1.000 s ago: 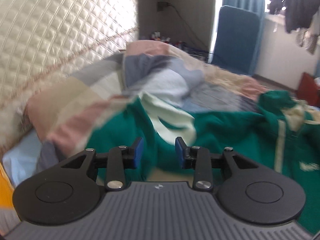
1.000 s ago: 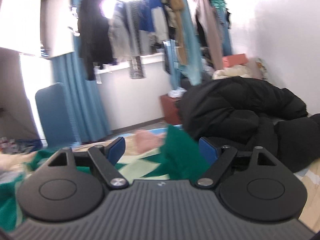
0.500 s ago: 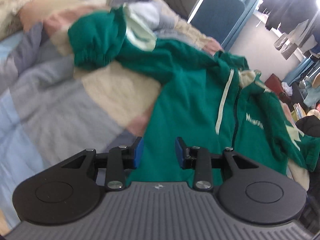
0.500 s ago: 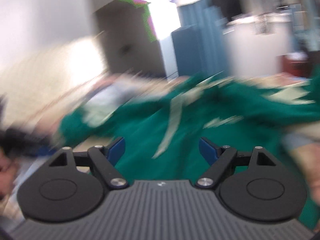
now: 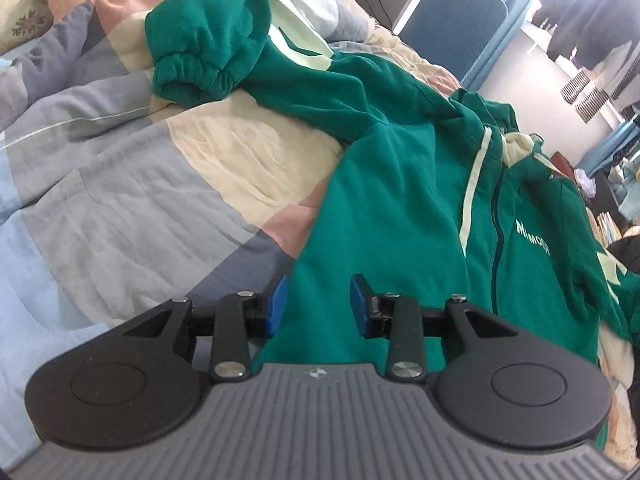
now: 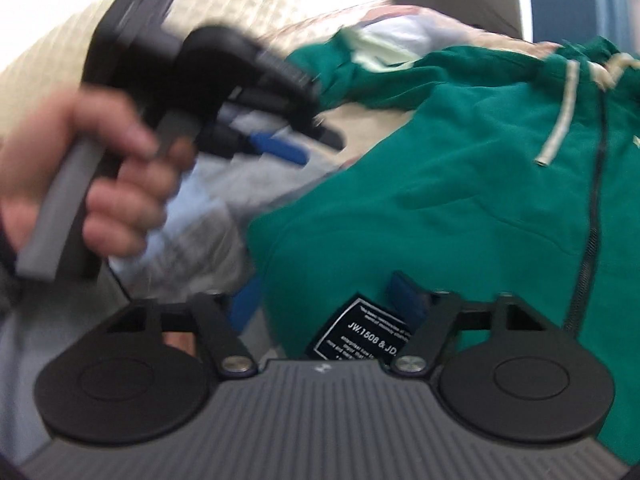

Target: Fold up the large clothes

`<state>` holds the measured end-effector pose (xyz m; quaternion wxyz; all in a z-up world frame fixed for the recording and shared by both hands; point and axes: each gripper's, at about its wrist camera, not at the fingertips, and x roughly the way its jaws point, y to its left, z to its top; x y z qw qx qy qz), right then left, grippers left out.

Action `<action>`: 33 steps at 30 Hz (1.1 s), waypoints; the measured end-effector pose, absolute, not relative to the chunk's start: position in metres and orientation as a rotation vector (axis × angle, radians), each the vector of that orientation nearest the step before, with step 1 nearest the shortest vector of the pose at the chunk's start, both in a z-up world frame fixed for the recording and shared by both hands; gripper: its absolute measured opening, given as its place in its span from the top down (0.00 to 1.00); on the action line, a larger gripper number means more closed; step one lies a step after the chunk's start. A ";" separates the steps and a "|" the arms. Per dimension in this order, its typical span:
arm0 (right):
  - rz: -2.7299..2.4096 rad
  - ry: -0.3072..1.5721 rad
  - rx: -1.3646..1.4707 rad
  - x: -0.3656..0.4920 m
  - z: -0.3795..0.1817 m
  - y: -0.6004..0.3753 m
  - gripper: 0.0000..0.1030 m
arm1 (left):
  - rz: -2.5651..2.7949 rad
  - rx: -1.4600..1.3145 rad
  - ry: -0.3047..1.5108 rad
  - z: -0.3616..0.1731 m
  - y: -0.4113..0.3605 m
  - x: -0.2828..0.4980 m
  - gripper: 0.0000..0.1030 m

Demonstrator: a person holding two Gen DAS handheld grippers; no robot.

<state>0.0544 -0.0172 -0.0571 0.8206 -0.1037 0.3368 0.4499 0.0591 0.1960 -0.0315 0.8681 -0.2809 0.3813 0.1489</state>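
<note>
Green zip hoodie [image 5: 400, 184]: lay front-up on the patchwork quilt [image 5: 132, 184] of a bed, filling the centre and right of the left wrist view. Zip ran up the middle, pale drawcord [image 5: 474, 192] trailing down the chest, white lettering at right. One sleeve [image 5: 208, 52] stretched to the upper left, its ribbed cuff bunched; judged not yet folded in. The garment appeared spread flat so both lower edges could be taken at once.

Left hand-held gripper [image 5: 318, 306]: jaws narrowly parted, hovering over the hem's left edge at lower centre; the blue pads showed no cloth pinched between them. In the right wrist view it appeared at upper left, blurred, held by a hand [image 6: 92, 176].

Right hand-held gripper [image 6: 328, 300]: jaws had just been closing, with the hem and a black care label [image 6: 360, 334] between them at lower centre; blur left it unclear whether the pads pressed the cloth.

Containers: none seen. A dark blue chair back [image 5: 452, 40] stood beyond the bed, upper right.
</note>
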 end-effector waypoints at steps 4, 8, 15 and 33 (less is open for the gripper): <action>0.968 0.671 -0.166 0.064 -0.047 -0.031 0.86 | 0.263 -0.667 0.749 -0.031 0.206 0.059 0.61; 0.917 0.655 -0.029 0.092 -0.040 -0.053 0.91 | 0.209 -0.690 0.696 -0.026 0.204 0.061 0.56; 0.738 0.744 0.196 0.137 -0.057 -0.092 0.92 | 0.078 -0.723 0.713 -0.033 0.192 0.071 0.54; 0.619 0.870 0.437 0.154 -0.085 -0.130 0.90 | -0.001 -0.340 0.707 -0.039 0.116 0.099 0.54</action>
